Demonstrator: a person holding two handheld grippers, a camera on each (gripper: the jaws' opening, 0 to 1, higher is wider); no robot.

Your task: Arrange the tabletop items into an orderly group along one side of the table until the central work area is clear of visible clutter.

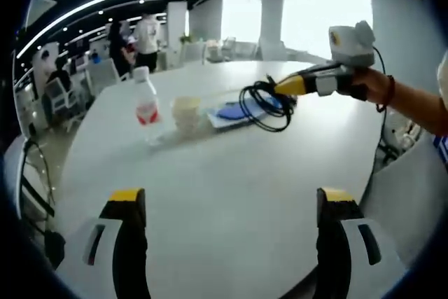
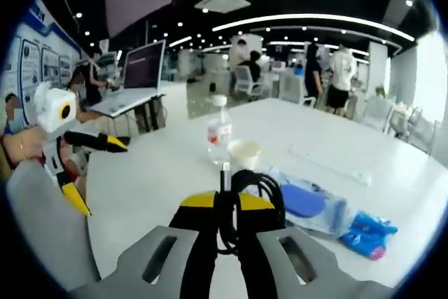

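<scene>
Coiled black cable (image 2: 241, 197) clamped in right gripper (image 2: 225, 204), loops hanging; left gripper (image 1: 227, 204) wide open.

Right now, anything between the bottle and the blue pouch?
Yes: a paper cup stands between the bottle and the blue pouch. The right gripper view shows the same order.
</scene>
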